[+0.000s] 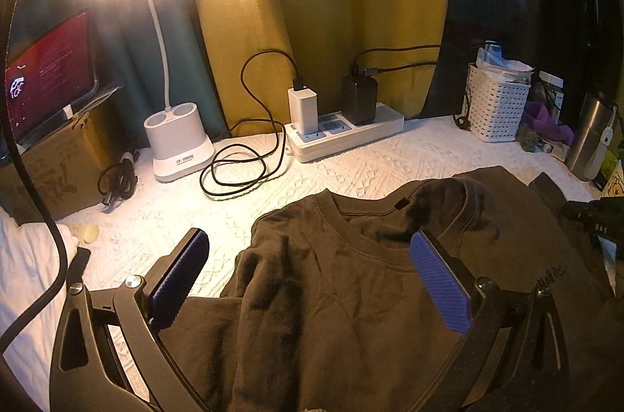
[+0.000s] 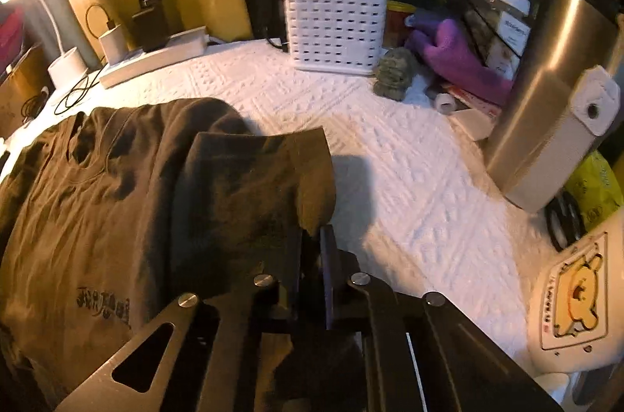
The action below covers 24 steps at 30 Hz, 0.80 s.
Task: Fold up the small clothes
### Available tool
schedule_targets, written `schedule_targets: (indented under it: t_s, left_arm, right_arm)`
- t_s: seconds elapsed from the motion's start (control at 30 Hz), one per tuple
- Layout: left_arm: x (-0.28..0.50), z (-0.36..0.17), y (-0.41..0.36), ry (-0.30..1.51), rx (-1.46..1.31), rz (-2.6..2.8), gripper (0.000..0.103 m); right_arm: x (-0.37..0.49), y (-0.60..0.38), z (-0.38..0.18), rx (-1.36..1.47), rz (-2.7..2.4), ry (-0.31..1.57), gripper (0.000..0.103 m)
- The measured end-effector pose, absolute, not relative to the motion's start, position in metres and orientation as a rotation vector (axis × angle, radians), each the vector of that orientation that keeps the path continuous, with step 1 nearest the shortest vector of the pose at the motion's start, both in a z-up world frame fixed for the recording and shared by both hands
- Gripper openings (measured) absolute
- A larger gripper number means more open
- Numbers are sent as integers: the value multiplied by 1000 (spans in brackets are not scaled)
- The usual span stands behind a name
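A dark brown t-shirt [image 1: 351, 287] lies on the white quilted cover, collar toward the wall, its left sleeve folded in over the body. My left gripper [image 1: 312, 252] is open and empty, hovering over the shirt's left shoulder and collar, blue pads wide apart. In the right wrist view the shirt [image 2: 89, 201] shows a small printed logo. My right gripper [image 2: 318, 236] is shut on the shirt's right sleeve [image 2: 257, 178], which is lifted and folded over the body.
At the back stand a lit desk lamp [image 1: 175, 143], a power strip [image 1: 343, 135] with chargers and a looped cable, a white basket [image 2: 335, 18], a steel flask [image 2: 546, 92], a purple cloth [image 2: 456, 57], a jar and a cardboard box [image 1: 54, 170].
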<state>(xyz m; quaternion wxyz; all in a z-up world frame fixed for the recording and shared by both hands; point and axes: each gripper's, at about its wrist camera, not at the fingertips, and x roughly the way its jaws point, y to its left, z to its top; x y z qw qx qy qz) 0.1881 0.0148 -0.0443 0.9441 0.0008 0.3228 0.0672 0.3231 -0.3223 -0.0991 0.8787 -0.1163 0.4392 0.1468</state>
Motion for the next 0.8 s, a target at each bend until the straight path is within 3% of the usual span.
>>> schedule_targets:
  t_s: [0.43,0.8]
  left_arm:
    - [168,-36,46,633,1,189,102]
    - [127,-40,93,635,-58,235,102]
  right_arm:
    - [284,-382,-44,-225,-3,764,6]
    - [230,-309,-9,-296,182,606,6]
